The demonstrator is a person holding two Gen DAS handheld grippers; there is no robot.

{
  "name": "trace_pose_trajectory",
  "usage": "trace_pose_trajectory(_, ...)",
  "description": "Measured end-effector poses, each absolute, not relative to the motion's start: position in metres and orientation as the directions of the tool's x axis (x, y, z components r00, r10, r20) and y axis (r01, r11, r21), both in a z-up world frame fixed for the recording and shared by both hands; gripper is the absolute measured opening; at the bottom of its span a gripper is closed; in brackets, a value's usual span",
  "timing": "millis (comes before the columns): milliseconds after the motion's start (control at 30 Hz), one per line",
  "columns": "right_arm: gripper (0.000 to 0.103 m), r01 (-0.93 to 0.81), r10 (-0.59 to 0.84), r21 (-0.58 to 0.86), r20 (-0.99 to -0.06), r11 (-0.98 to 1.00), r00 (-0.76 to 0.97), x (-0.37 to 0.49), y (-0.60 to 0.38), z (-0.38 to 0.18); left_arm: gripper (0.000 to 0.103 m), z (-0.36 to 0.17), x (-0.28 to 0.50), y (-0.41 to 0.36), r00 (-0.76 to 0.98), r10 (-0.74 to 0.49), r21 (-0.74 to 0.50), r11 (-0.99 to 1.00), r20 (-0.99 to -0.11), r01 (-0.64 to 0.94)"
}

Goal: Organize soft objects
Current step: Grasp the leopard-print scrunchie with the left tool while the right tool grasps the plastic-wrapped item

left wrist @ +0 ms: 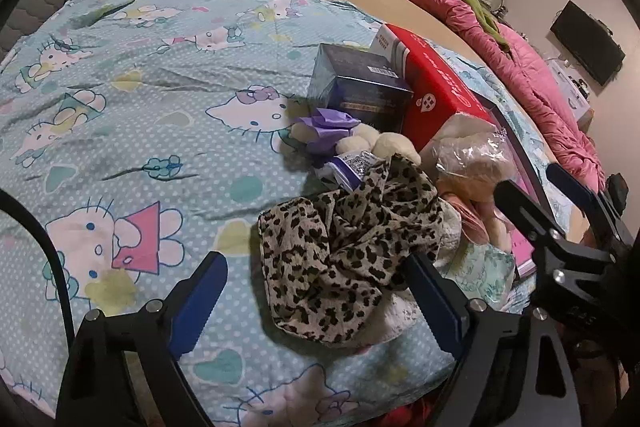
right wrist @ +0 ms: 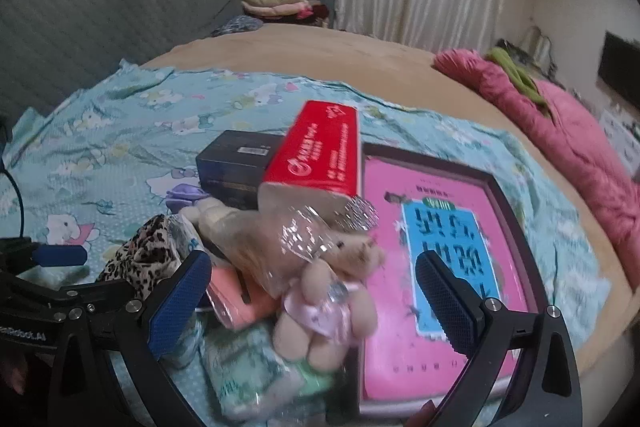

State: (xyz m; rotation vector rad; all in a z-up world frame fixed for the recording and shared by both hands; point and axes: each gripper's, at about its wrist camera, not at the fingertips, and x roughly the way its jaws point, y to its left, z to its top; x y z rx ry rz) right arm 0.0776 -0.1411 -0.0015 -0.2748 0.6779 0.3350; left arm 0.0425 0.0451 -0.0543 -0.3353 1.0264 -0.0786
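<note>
Now we are hovering our left gripper [left wrist: 316, 301] open around the leopard scarf [left wrist: 348, 251], right gripper [right wrist: 314, 301] open over the bear [right wrist: 328, 307] beside it.

Counts on the bed

Two boxes, one red [right wrist: 316, 151] and one dark [right wrist: 236, 163]; one pink book [right wrist: 432, 255]; one leopard cloth [left wrist: 344, 259]; one wrapped bear [right wrist: 320, 311]; two grippers.

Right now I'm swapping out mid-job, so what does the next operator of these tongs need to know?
Left tongs: open, straddling the leopard-print cloth, not gripping.
Right tongs: open over the plush bear in clear wrap, holding nothing.
Soft items lie heaped on the Hello Kitty sheet beside the red box, dark box and pink book.
Nothing looks sorted yet; everything remains.
</note>
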Motion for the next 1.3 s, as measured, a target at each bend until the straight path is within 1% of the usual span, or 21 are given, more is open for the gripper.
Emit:
trace_pose_trajectory(133, 0.102, -0.429, 0.203, -0.209, -0.65, 0.879, 0.732, 0.084, -0.126, -0.009, 0.086, -0.058, 0.045, 0.048, 0.521, -0.236, -0.323, 0.943, -0.82, -0.08)
trace_pose_trajectory(200, 0.102, -0.453, 0.207, -0.235, -0.65, 0.86, 0.731, 0.084, -0.119, -0.013, 0.081, -0.06, 0.047, 0.05, 0.52, -0.249, -0.334, 0.94, -0.817, -0.075)
trace_pose_trajectory(233, 0.101, -0.465, 0.205, -0.254, -0.651, 0.848, 0.731, 0.084, -0.115, -0.014, 0.08, -0.061, 0.048, 0.051, 0.519, -0.259, -0.343, 0.937, -0.815, -0.071)
trace_pose_trajectory(300, 0.098, -0.486, 0.204, -0.284, -0.654, 0.827, 0.729, 0.083, -0.109, -0.019, 0.073, -0.063, 0.049, 0.052, 0.515, -0.273, -0.354, 0.933, -0.812, -0.064)
trace_pose_trajectory(367, 0.092, -0.502, 0.203, -0.31, -0.653, 0.808, 0.73, 0.082, -0.102, -0.022, 0.068, -0.066, 0.051, 0.053, 0.51, -0.298, -0.376, 0.925, -0.807, -0.055)
trace_pose_trajectory(433, 0.081, -0.517, 0.205, -0.321, -0.659, 0.793, 0.724, 0.082, -0.098, -0.026, 0.065, -0.067, 0.052, 0.054, 0.506, -0.321, -0.398, 0.916, -0.8, -0.049)
trace_pose_trajectory(467, 0.078, -0.523, 0.204, -0.323, -0.665, 0.789, 0.718, 0.083, -0.097, -0.028, 0.062, -0.068, 0.052, 0.054, 0.505, -0.328, -0.404, 0.913, -0.799, -0.046)
trace_pose_trajectory(500, 0.073, -0.525, 0.197, -0.323, -0.675, 0.787, 0.711, 0.086, -0.096, -0.031, 0.056, -0.069, 0.053, 0.054, 0.503, -0.341, -0.415, 0.909, -0.795, -0.04)
trace_pose_trajectory(533, 0.068, -0.524, 0.196, -0.318, -0.679, 0.79, 0.707, 0.087, -0.096, -0.032, 0.053, -0.07, 0.053, 0.054, 0.5, -0.349, -0.422, 0.906, -0.792, -0.036)
trace_pose_trajectory(600, 0.066, -0.52, 0.208, -0.283, -0.687, 0.806, 0.696, 0.092, -0.099, -0.032, 0.042, -0.071, 0.054, 0.055, 0.494, -0.365, -0.435, 0.9, -0.789, -0.029)
trace_pose_trajectory(633, 0.064, -0.519, 0.215, -0.268, -0.689, 0.812, 0.692, 0.092, -0.1, -0.032, 0.039, -0.073, 0.054, 0.056, 0.49, -0.368, -0.437, 0.899, -0.79, -0.029)
trace_pose_trajectory(667, 0.063, -0.521, 0.228, -0.248, -0.691, 0.817, 0.686, 0.093, -0.102, -0.03, 0.032, -0.074, 0.055, 0.056, 0.49, -0.373, -0.442, 0.897, -0.788, -0.028)
trace_pose_trajectory(700, 0.062, -0.523, 0.243, -0.224, -0.692, 0.822, 0.679, 0.093, -0.105, -0.028, 0.026, -0.074, 0.055, 0.057, 0.492, -0.379, -0.45, 0.893, -0.784, -0.029)
trace_pose_trajectory(800, 0.06, -0.521, 0.308, -0.111, -0.696, 0.846, 0.649, 0.094, -0.115, -0.023, 0.019, -0.071, 0.052, 0.063, 0.512, -0.39, -0.472, 0.881, -0.765, -0.032)
trace_pose_trajectory(833, 0.059, -0.518, 0.329, -0.073, -0.694, 0.852, 0.64, 0.096, -0.119, -0.021, 0.018, -0.068, 0.051, 0.065, 0.523, -0.391, -0.476, 0.879, -0.758, -0.033)
trace_pose_trajectory(967, 0.059, -0.515, 0.378, 0.0, -0.679, 0.857, 0.629, 0.095, -0.128, -0.013, 0.017, -0.059, 0.047, 0.07, 0.561, -0.381, -0.478, 0.878, -0.735, -0.029)
trace_pose_trajectory(1300, 0.058, -0.539, 0.451, 0.07, -0.643, 0.839, 0.618, 0.08, -0.136, 0.002, 0.016, -0.039, 0.032, 0.073, 0.616, -0.357, -0.464, 0.886, -0.702, -0.016)
